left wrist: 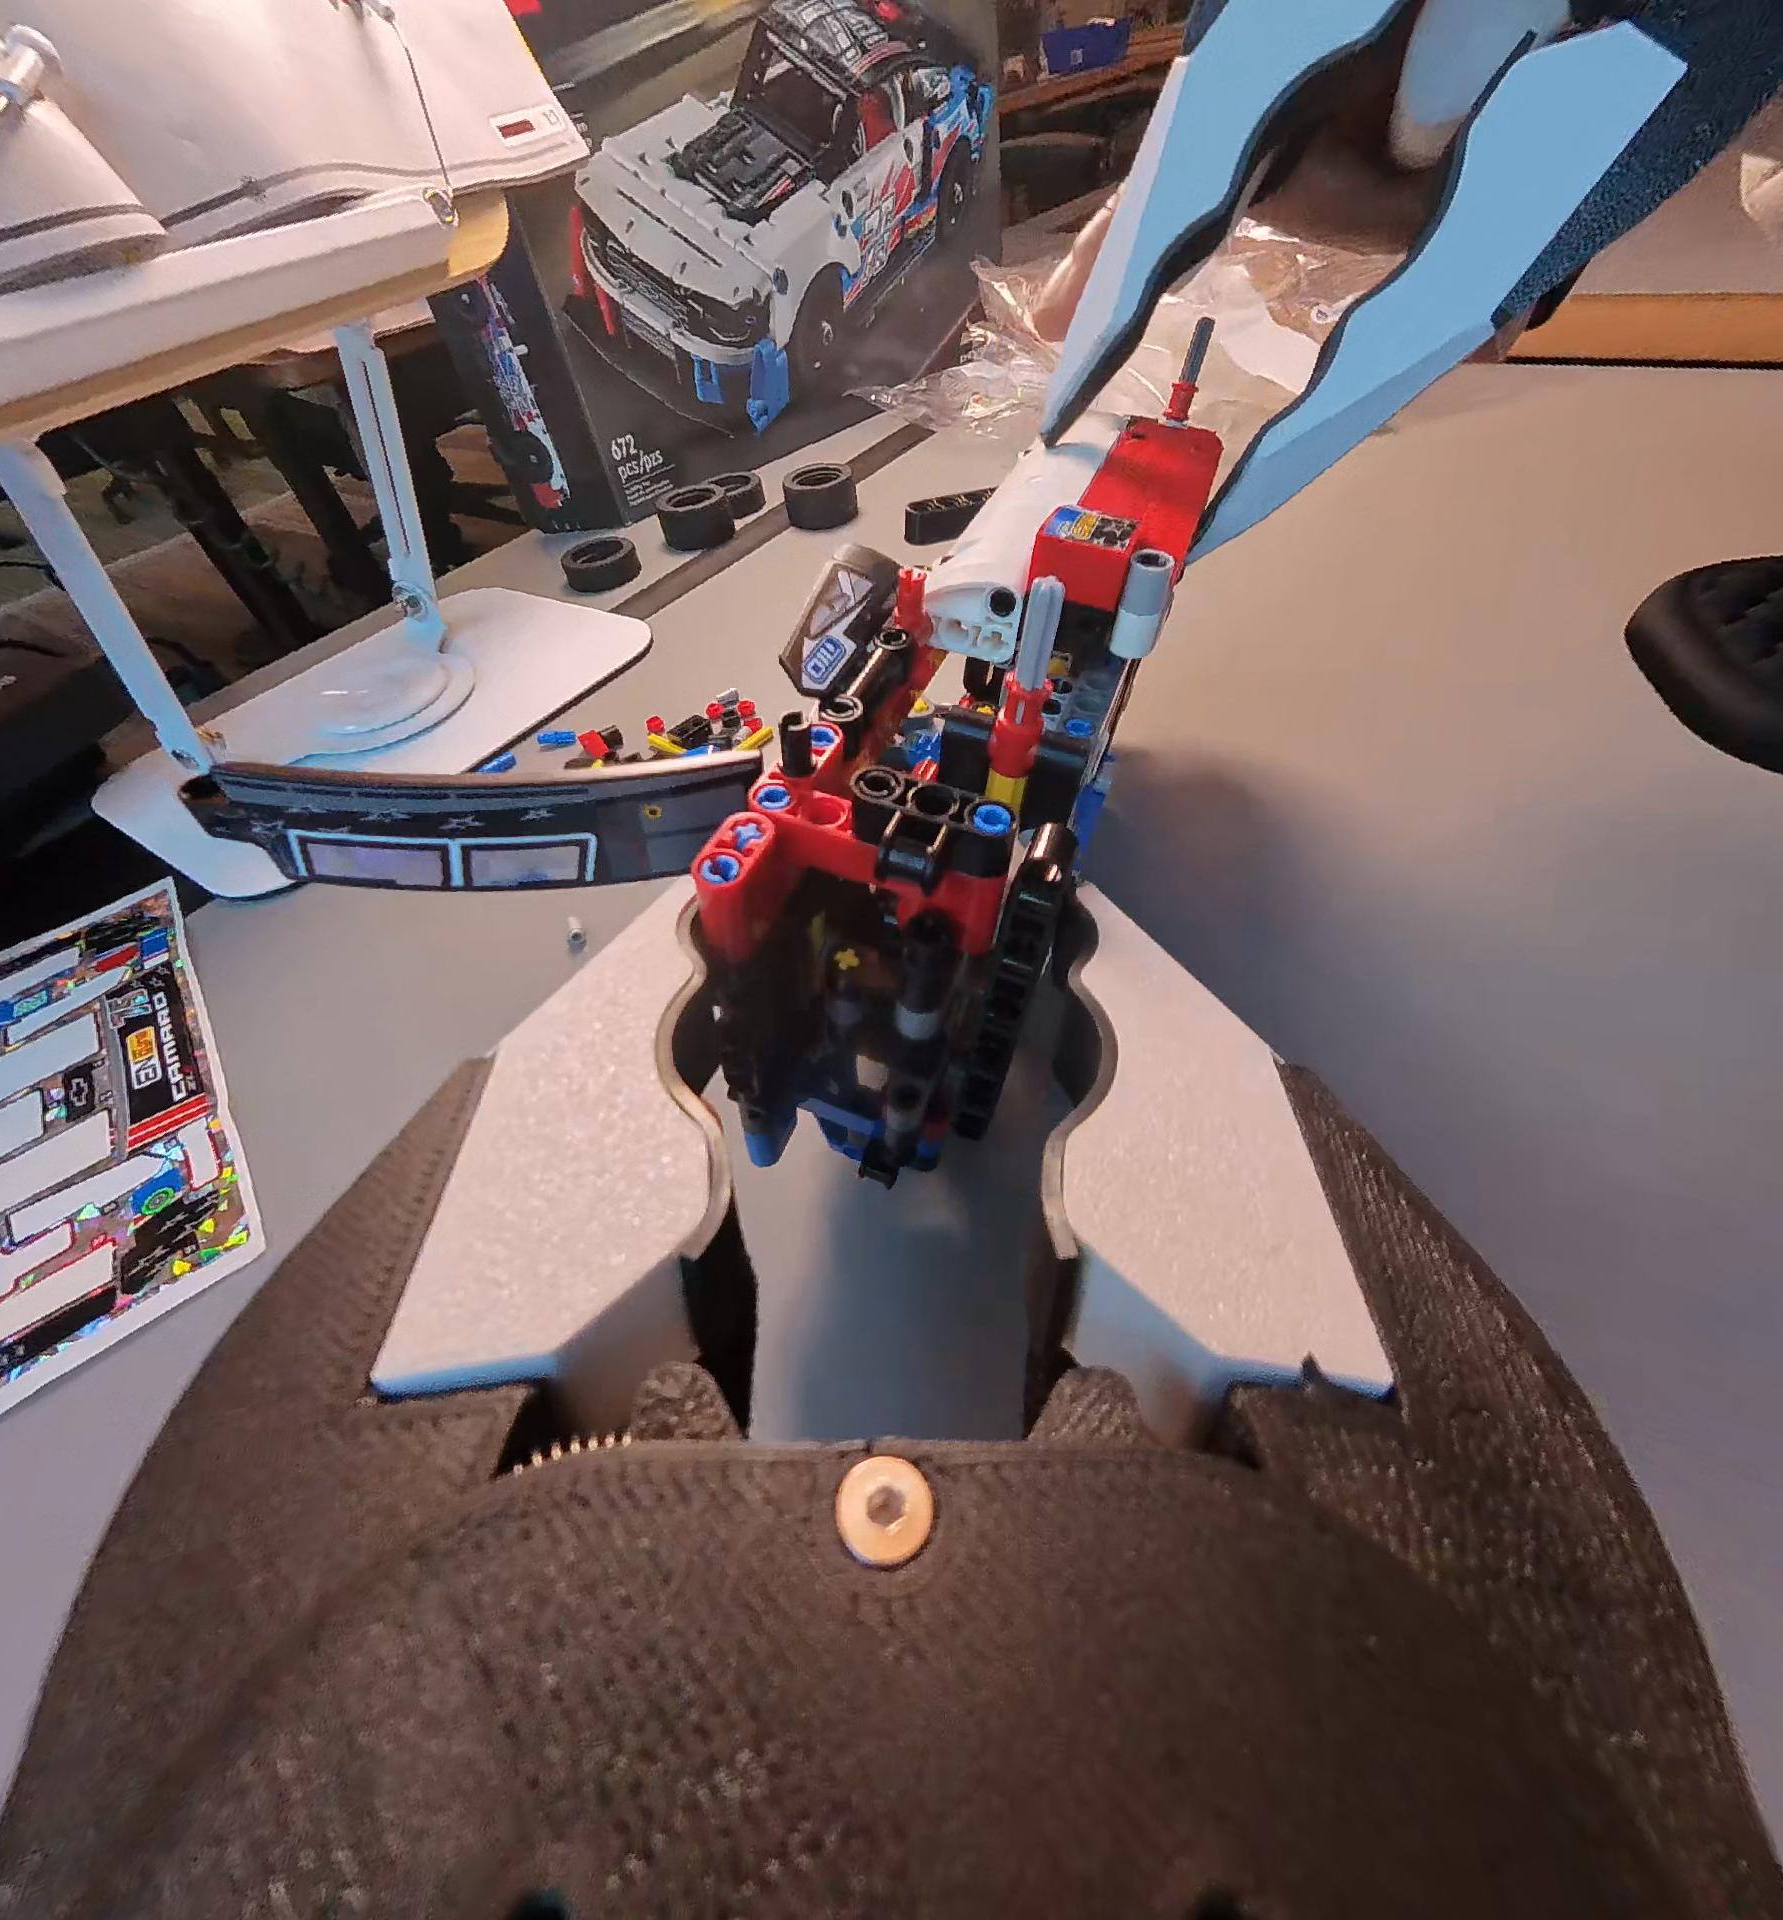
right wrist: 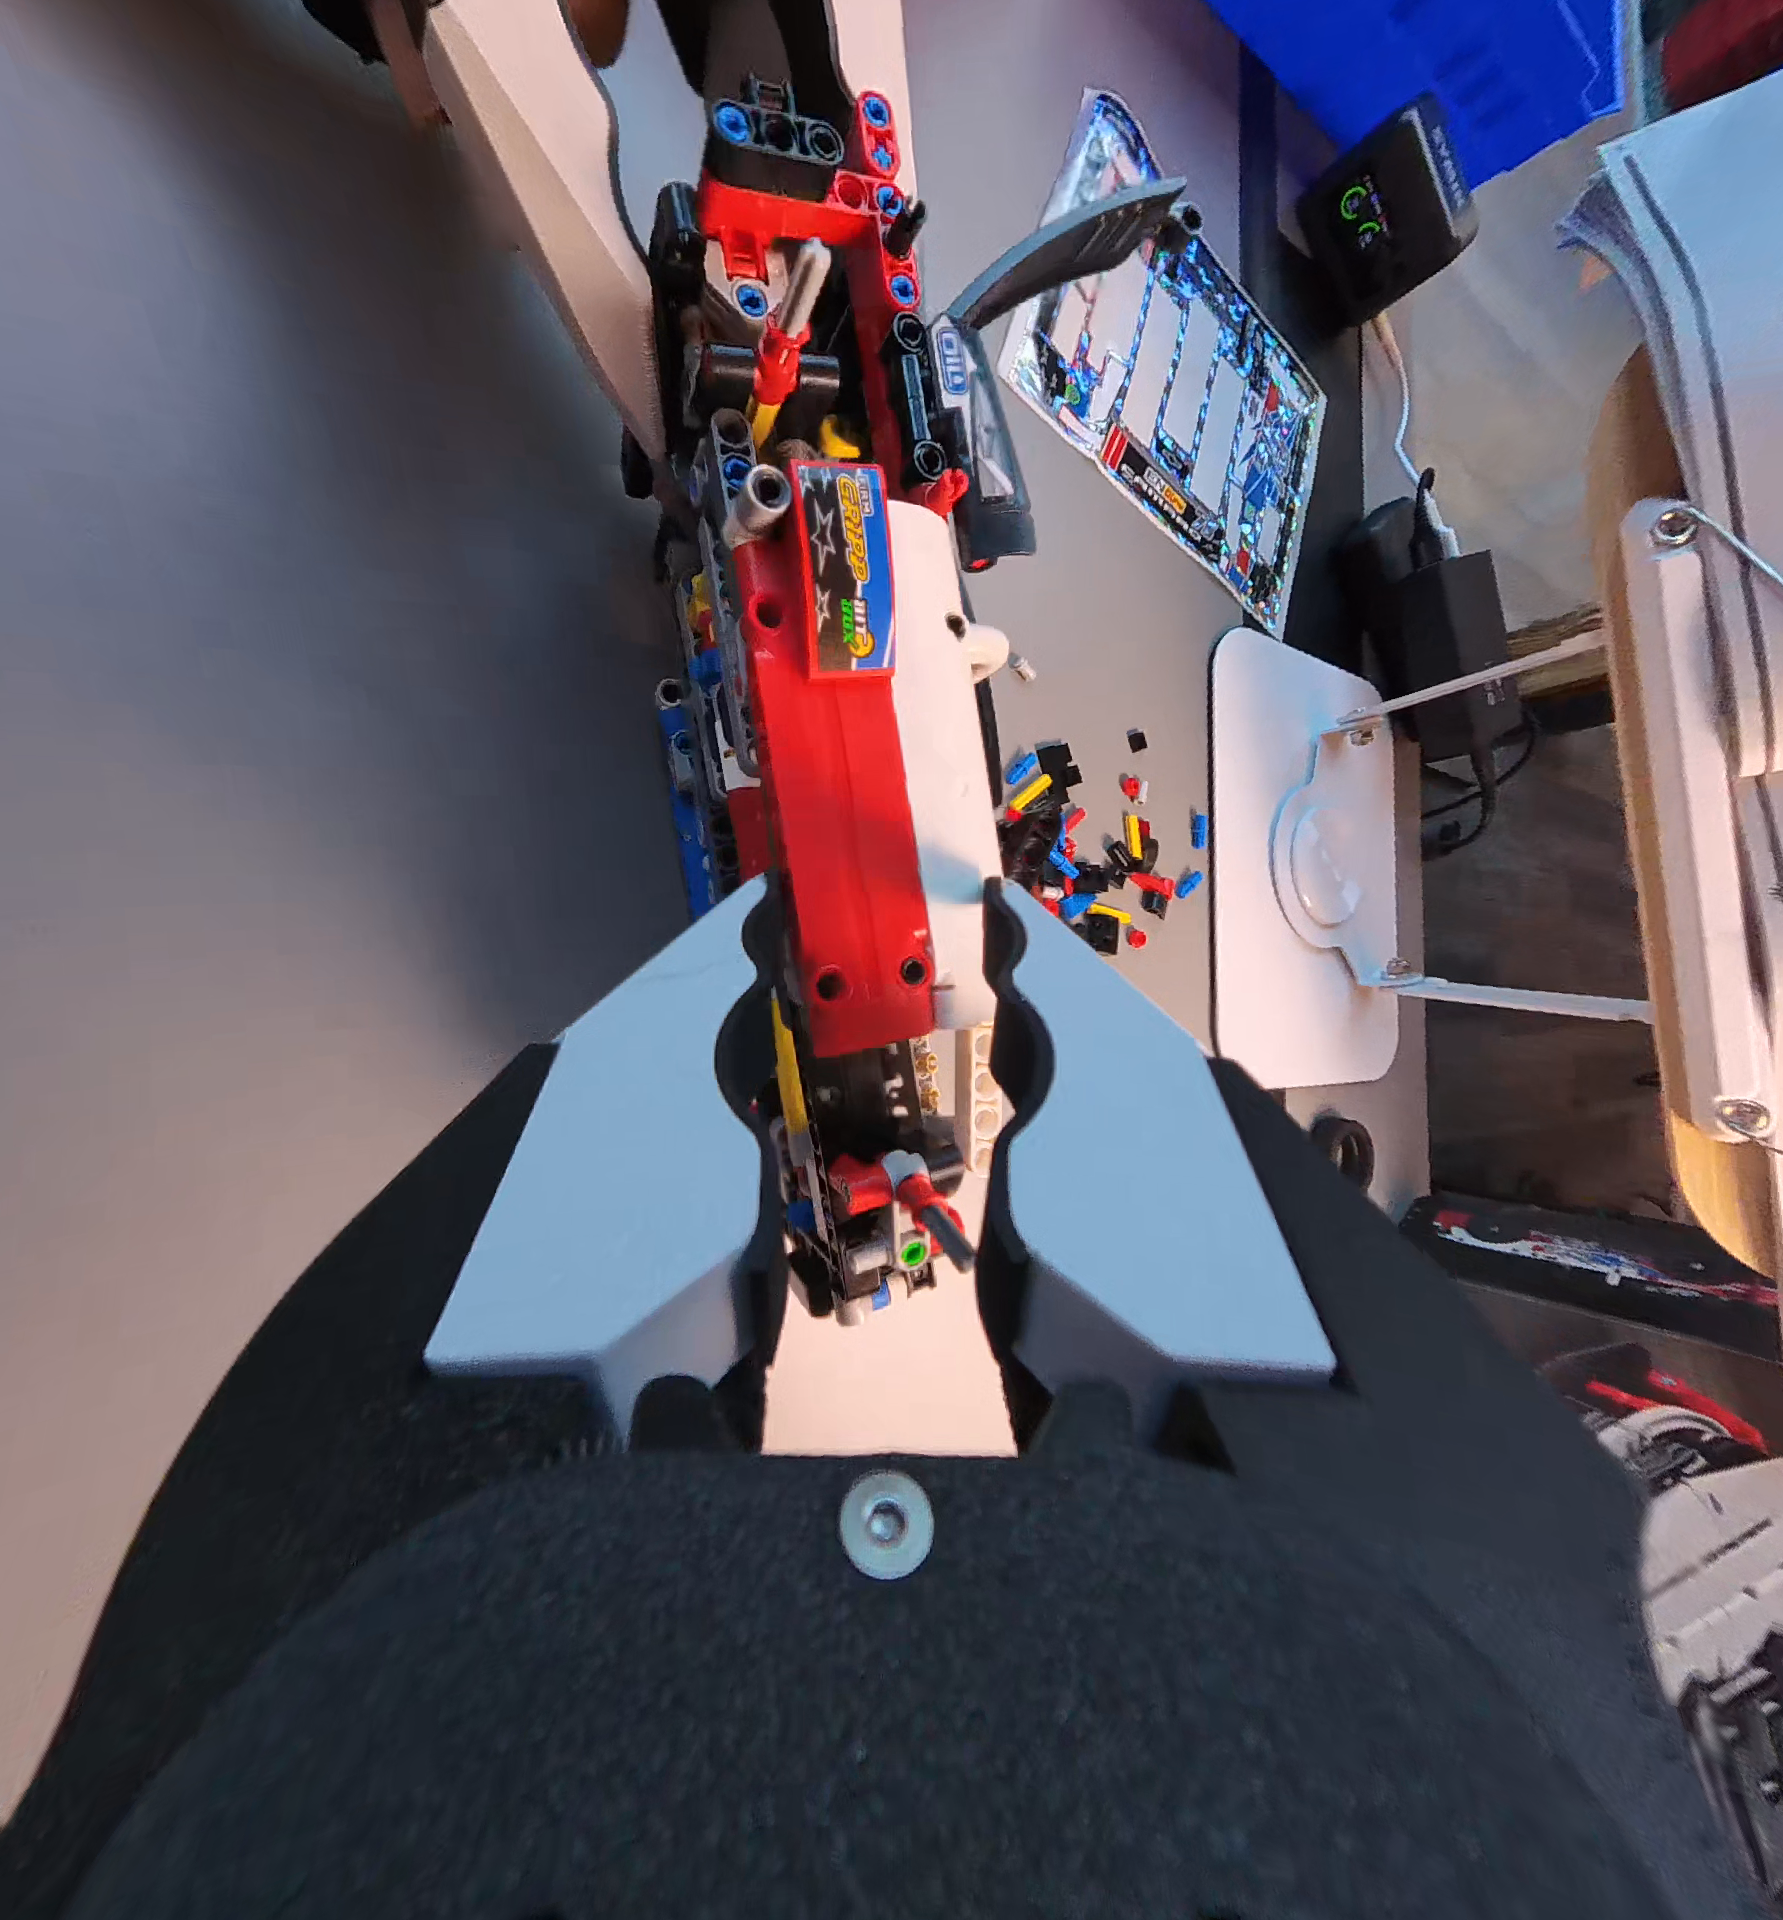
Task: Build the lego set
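Your left fingers [left wrist: 892, 1049] pinch one end of the chassis [left wrist: 928, 831] and your right fingers [right wrist: 882, 997] clamp the other end, around its red panel [right wrist: 845, 790], so the half-built car hangs between them above the surface [left wrist: 1438, 935], likely steadied for turning or pressing. To your right the surface lies bare, giving room to swing. On the other side sit loose parts [right wrist: 1084, 842], a sticker sheet [left wrist: 66, 1132], tyres [left wrist: 700, 514], the stand's base [right wrist: 1302, 862] and the box [left wrist: 741, 239]; keep clear.
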### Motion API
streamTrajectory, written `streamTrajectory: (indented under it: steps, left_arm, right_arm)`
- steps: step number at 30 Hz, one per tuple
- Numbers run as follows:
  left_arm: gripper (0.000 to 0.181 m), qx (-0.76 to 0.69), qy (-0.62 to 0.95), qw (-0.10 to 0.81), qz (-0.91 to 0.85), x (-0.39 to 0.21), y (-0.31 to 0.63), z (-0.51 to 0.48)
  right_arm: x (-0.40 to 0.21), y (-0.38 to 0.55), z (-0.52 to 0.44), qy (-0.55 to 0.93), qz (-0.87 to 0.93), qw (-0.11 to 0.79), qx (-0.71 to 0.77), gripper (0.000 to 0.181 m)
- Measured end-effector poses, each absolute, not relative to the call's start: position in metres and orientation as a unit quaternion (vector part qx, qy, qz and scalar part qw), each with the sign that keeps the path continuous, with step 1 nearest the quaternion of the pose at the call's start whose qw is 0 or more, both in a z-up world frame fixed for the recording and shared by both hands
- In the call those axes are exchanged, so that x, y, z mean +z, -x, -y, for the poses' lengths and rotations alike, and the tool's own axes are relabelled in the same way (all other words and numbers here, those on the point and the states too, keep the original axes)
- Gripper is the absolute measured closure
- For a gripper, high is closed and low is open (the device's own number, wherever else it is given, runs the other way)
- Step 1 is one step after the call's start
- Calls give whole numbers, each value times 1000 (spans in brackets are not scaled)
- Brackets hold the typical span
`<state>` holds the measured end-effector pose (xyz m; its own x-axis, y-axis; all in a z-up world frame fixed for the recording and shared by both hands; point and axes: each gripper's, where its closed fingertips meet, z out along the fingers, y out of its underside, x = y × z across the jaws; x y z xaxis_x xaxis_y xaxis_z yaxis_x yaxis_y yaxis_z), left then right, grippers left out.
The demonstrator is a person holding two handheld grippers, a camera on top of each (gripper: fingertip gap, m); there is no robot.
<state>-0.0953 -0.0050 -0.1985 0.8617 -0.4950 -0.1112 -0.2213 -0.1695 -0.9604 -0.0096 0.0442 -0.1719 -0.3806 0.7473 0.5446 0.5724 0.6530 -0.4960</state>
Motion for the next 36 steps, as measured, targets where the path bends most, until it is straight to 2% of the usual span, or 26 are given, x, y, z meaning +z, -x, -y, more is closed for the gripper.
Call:
streamTrajectory:
  steps: [1, 7, 10, 15, 23, 26, 28, 30, 33, 35, 36]
  left_arm:
    - [119, -118, 759, 598, -231, -198, 96, 4]
    - [118, -127, 770, 590, -208, -199, 97, 1]
    - [119, -133, 773, 589, -195, -199, 100, 0]
    - [119, -144, 774, 588, -188, -199, 101, -2]
    - [119, -168, 780, 580, -166, -200, 106, -5]
    - [119, -171, 778, 581, -167, -200, 106, -5]
    - [119, -171, 778, 581, -166, -200, 106, -4]
    - [119, -171, 778, 582, -167, -201, 106, -4]
    - [119, -174, 777, 582, -168, -201, 105, -4]
    - [119, -175, 777, 582, -167, -201, 105, -4]
    - [119, -174, 776, 582, -168, -201, 105, -4]
  right_arm:
    - [-172, 11, -47, 399, 820, 399, 99, 146]
    - [-182, 13, -52, 363, 802, 474, -17, 132]
    - [-171, 8, -53, 362, 768, 528, -5, 138]
    - [-169, 4, -56, 354, 729, 586, -4, 165]
    - [-169, 11, -63, 375, 699, 608, 37, 164]
    - [-168, 11, -62, 387, 694, 605, 52, 162]
    - [-170, 9, -62, 395, 694, 599, 56, 142]
    - [-168, 8, -61, 394, 688, 606, 62, 139]
    - [-170, 8, -63, 384, 686, 617, 45, 146]
    - [-168, 9, -64, 374, 680, 630, 34, 163]
    - [-168, 10, -64, 369, 679, 634, 27, 164]
